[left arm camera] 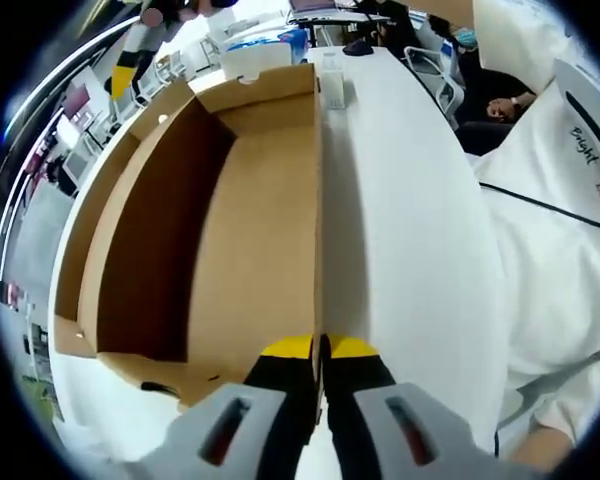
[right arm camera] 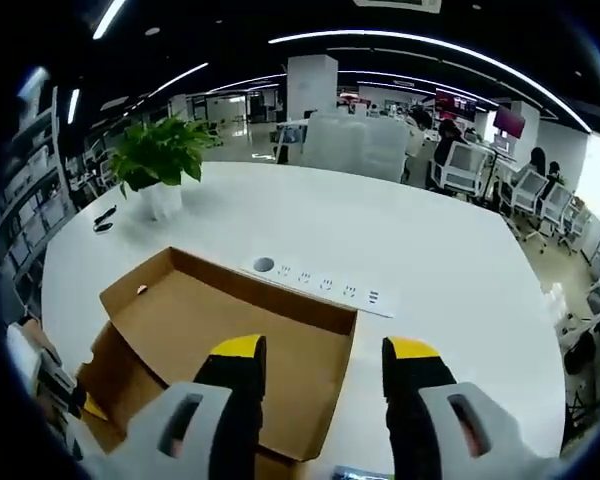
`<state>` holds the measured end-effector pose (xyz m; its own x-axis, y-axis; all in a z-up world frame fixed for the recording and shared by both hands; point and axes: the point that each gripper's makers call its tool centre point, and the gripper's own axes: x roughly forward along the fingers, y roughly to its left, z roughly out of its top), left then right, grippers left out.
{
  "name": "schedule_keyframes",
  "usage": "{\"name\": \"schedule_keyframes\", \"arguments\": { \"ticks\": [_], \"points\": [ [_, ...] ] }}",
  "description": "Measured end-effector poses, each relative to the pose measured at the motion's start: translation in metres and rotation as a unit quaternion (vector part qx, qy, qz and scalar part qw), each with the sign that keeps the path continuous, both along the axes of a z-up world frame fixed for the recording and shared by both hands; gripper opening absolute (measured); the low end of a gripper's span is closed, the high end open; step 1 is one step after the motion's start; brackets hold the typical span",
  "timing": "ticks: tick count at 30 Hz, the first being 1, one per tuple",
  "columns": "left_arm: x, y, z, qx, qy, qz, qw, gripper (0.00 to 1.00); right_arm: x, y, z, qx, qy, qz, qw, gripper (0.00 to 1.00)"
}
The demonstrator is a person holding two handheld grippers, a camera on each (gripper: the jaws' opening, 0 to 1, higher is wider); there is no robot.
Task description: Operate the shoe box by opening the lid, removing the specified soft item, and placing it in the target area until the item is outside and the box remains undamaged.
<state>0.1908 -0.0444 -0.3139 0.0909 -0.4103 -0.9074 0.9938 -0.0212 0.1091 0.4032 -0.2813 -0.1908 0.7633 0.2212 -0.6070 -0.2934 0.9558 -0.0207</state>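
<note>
My left gripper (left arm camera: 320, 350): jaws pressed together, yellow tips nearly touching, thin cardboard edge running up from between them; whether they pinch it, can't tell. My right gripper (right arm camera: 325, 370): jaws spread wide, clear gap between yellow tips, nothing held, hovering. In right gripper view, other gripper's yellow-tipped end (right arm camera: 75, 400) peeks in at lower left.

1 cardboard box (right arm camera: 220, 330), 1 potted plant (right arm camera: 158, 160), 1 power strip (right arm camera: 325, 283)

Matt brown cardboard shoe box (left arm camera: 250, 250) lies on a smooth, faintly glossy white table (left arm camera: 410, 230)
</note>
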Motion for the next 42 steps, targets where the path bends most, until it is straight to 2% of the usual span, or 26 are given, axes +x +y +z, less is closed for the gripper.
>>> {"name": "schedule_keyframes", "arguments": {
  "ticks": [4, 11, 14, 17, 20, 22, 24, 26, 29, 35, 38, 39, 40, 41, 42],
  "points": [
    [0.0, 0.0, 0.0, 0.0, 0.0, -0.001, 1.0, 0.02, 0.005, 0.0, -0.012, 0.009, 0.012, 0.0, 0.9999, 0.54],
    [0.0, 0.0, 0.0, -0.001, -0.001, -0.002, 1.0, 0.02, 0.006, -0.004, -0.035, -0.005, 0.037, -0.014, 0.9992, 0.43],
    [0.0, 0.0, 0.0, -0.002, -0.001, -0.003, 1.0, 0.02, 0.005, -0.003, -0.042, -0.024, 0.04, -0.002, 0.9989, 0.45],
    [0.0, 0.0, 0.0, -0.004, -0.003, -0.003, 1.0, 0.02, 0.007, -0.005, -0.046, -0.023, 0.039, -0.015, 0.9989, 0.44],
    [0.0, 0.0, 0.0, -0.004, -0.003, -0.004, 1.0, 0.02, 0.005, -0.006, -0.053, -0.035, 0.051, -0.013, 0.998, 0.43],
    [0.0, 0.0, 0.0, -0.004, -0.004, -0.005, 1.0, 0.02, 0.006, -0.007, -0.052, -0.045, 0.045, -0.011, 0.9979, 0.43],
    [0.0, 0.0, 0.0, -0.004, -0.004, -0.005, 1.0, 0.02, 0.006, -0.008, -0.047, -0.04, 0.037, -0.013, 0.9984, 0.4],
    [0.0, 0.0, 0.0, -0.004, -0.003, -0.004, 1.0, 0.02, 0.008, -0.006, -0.042, -0.014, 0.03, -0.017, 0.9993, 0.39],
    [0.0, 0.0, 0.0, -0.004, -0.002, -0.002, 1.0, 0.02, 0.007, -0.003, -0.043, 0.047, 0.05, -0.028, 0.9972, 0.39],
    [-0.001, 0.0, 0.0, -0.003, -0.003, -0.004, 1.0, 0.02, 0.009, -0.011, -0.045, 0.045, 0.051, -0.039, 0.9969, 0.37],
    [-0.001, 0.0, 0.0, -0.003, -0.004, -0.006, 1.0, 0.02, 0.009, -0.011, -0.047, 0.042, 0.059, -0.039, 0.9966, 0.3],
    [-0.001, 0.0, 0.0, -0.004, -0.005, -0.006, 1.0, 0.02, 0.01, -0.011, -0.046, 0.039, 0.057, -0.039, 0.9969, 0.29],
    [-0.001, 0.0, 0.0, -0.004, -0.005, -0.006, 1.0, 0.02, 0.013, -0.013, -0.042, 0.037, 0.043, -0.047, 0.9973, 0.29],
    [-0.001, 0.0, 0.0, -0.005, -0.006, -0.006, 1.0, 0.02, 0.02, -0.017, -0.033, 0.042, 0.013, -0.068, 0.9967, 0.29],
    [-0.001, 0.0, 0.0, -0.005, -0.006, -0.005, 1.0, 0.02, 0.022, -0.019, -0.031, 0.039, 0.005, -0.071, 0.9967, 0.29]
  ]
}}
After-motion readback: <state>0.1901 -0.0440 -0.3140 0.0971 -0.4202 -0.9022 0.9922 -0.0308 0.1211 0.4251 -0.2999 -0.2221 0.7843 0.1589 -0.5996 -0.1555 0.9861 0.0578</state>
